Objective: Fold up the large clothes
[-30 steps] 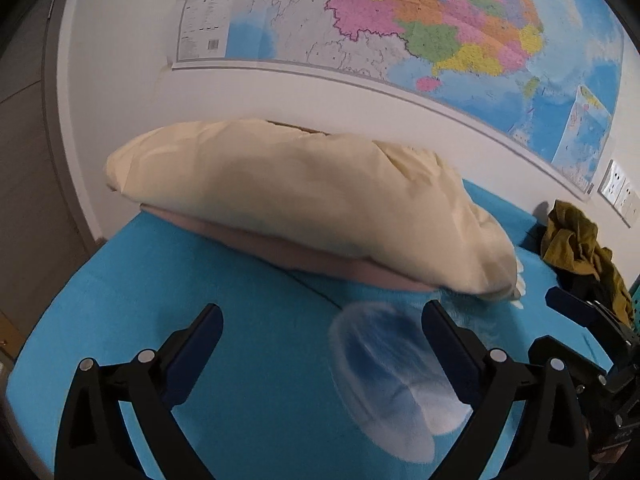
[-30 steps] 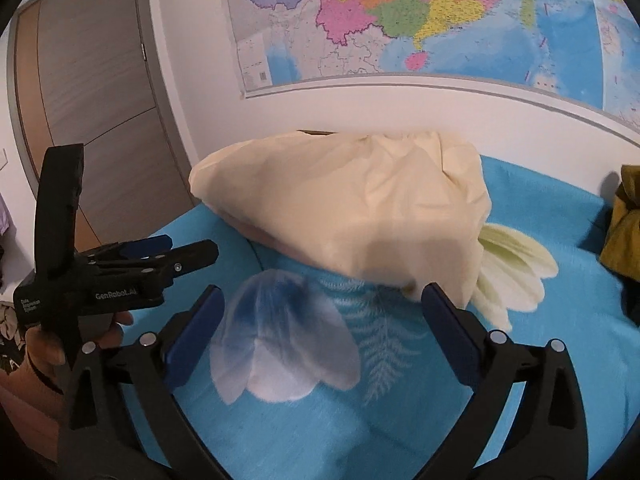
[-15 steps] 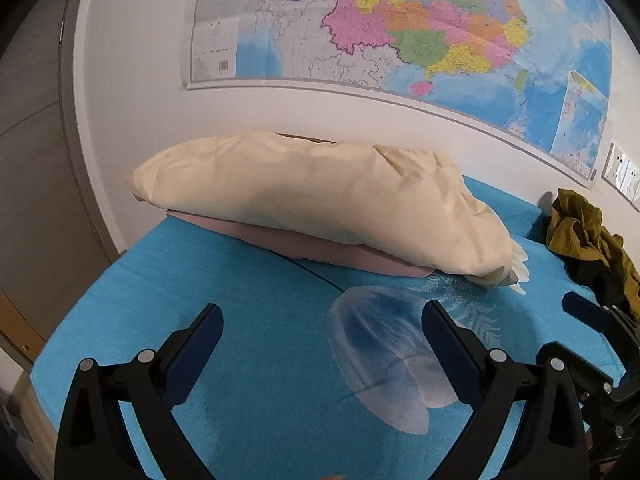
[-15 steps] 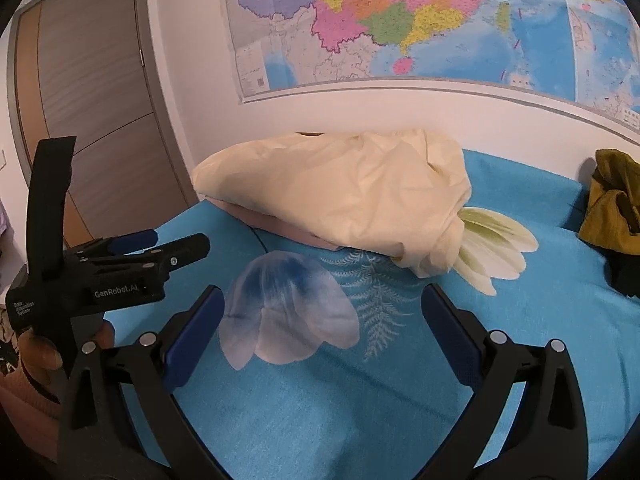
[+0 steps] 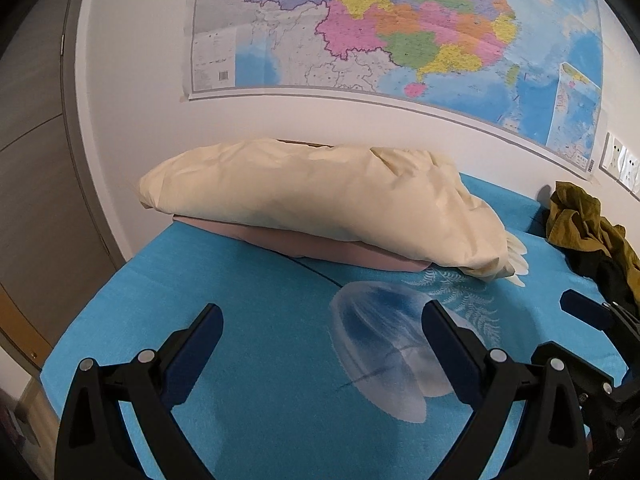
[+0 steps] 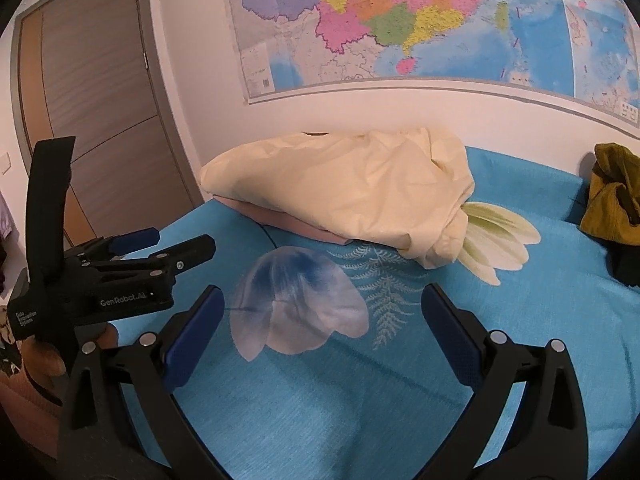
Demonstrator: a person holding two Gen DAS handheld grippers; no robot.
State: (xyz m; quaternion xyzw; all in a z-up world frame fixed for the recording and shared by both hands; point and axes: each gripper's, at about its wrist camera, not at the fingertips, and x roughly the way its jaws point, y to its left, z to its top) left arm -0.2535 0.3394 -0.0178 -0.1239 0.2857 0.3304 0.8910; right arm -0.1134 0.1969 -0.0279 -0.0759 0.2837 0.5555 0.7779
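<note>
Both tools empty: my left gripper (image 5: 322, 340) and right gripper (image 6: 320, 320) hang with fingers spread wide above the blue bedsheet (image 6: 320, 400). The olive garment (image 6: 616, 196) sits crumpled in a heap at the bed's far right edge, near the wall, well apart from both. No fold shows in it. Cream pillow (image 5: 320, 200) lies beyond.
</note>
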